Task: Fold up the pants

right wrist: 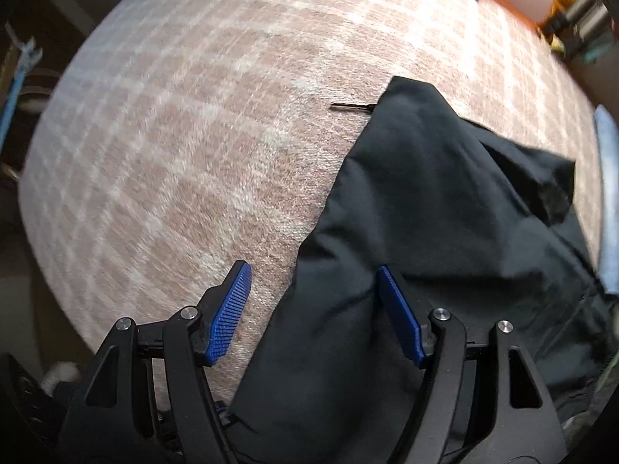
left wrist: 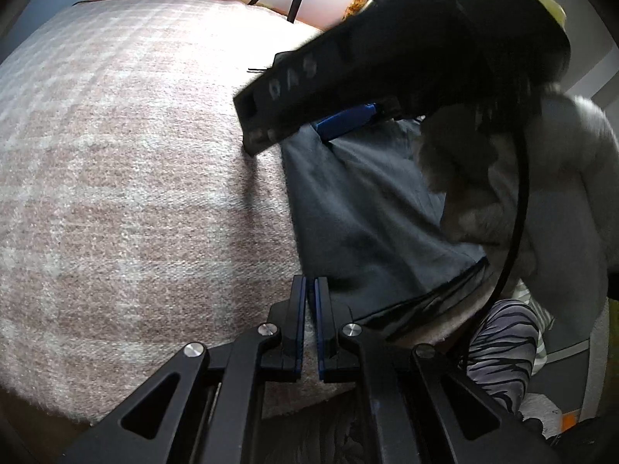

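The dark pants (right wrist: 425, 232) are lying in a heap on the pink checked blanket (right wrist: 193, 135), filling the lower right of the right wrist view. The right gripper (right wrist: 313, 309) is pointing down over their left edge with its blue pads (right wrist: 228, 313) standing wide apart, clamping nothing. In the left wrist view, the left gripper (left wrist: 309, 324) is sitting at the bottom centre with its fingers together and empty, the pants (left wrist: 359, 212) lying just right of it.
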A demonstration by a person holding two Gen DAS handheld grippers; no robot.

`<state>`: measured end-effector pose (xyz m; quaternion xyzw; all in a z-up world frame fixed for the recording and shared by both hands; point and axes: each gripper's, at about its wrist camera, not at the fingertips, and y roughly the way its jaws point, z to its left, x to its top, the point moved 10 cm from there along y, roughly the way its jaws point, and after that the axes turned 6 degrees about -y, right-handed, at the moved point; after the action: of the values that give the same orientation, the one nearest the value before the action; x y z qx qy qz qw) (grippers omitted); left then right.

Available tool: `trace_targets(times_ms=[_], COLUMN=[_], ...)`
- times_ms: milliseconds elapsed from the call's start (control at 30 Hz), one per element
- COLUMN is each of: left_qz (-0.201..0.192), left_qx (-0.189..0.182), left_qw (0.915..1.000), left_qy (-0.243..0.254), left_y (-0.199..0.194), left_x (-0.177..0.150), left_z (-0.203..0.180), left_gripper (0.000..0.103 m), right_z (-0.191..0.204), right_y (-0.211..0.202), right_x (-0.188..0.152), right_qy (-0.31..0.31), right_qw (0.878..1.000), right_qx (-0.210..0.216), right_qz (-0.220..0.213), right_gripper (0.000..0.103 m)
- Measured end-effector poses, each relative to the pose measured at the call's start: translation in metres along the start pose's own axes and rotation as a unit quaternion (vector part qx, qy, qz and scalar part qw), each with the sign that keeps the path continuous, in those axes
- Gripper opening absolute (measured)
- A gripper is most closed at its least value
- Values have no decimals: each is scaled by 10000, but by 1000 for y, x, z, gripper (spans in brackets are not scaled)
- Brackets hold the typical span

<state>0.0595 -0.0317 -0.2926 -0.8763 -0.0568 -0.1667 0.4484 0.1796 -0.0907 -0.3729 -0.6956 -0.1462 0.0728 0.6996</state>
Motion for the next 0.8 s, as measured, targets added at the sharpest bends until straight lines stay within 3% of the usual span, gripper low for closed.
trace_targets(times_ms=[67, 133, 200, 233, 267, 300, 467, 600, 800], left_qz=[-19, -51, -76, -81, -86, -99, -12, 63, 52], left_qx=[-30, -40, -48, -33, -9, 24, 68, -34, -312], left_qw=[10000, 10000, 10000, 10000, 10000, 9999, 9999, 9995, 9991], left_qy=[-7, -14, -43, -47, -43, -13, 114, 296, 276], left_y=[-4, -9, -13, -17, -19, -20, -17, -4, 11], left_x=[1, 4, 9, 13, 15, 17, 22, 18, 30], left_z=[3, 6, 11, 16, 17, 18, 17, -7, -36], left_gripper=[2, 2, 2, 2, 2, 2, 2, 2, 2], right_z=[7, 10, 6, 1, 0, -1, -11, -23, -63], right_y=[-2, -5, -8, -8, -9, -11, -25, -44, -56], right_x=[-3, -5, -7, -8, -10, -13, -26, -43, -60], right_qy=[-109, -126, -81, -40, 9, 84, 441, 777, 1331], right_qw=[9999, 9999, 10000, 10000, 9998, 9991, 9911, 9764, 9525], right_qx=[-39, -19, -25, 53, 181, 407, 1141, 1715, 2319], right_qz=[-44, -39, -42, -51, -57, -76, -525, -1054, -1459], right_gripper=[64, 51, 31, 26, 13, 8, 5, 5, 4])
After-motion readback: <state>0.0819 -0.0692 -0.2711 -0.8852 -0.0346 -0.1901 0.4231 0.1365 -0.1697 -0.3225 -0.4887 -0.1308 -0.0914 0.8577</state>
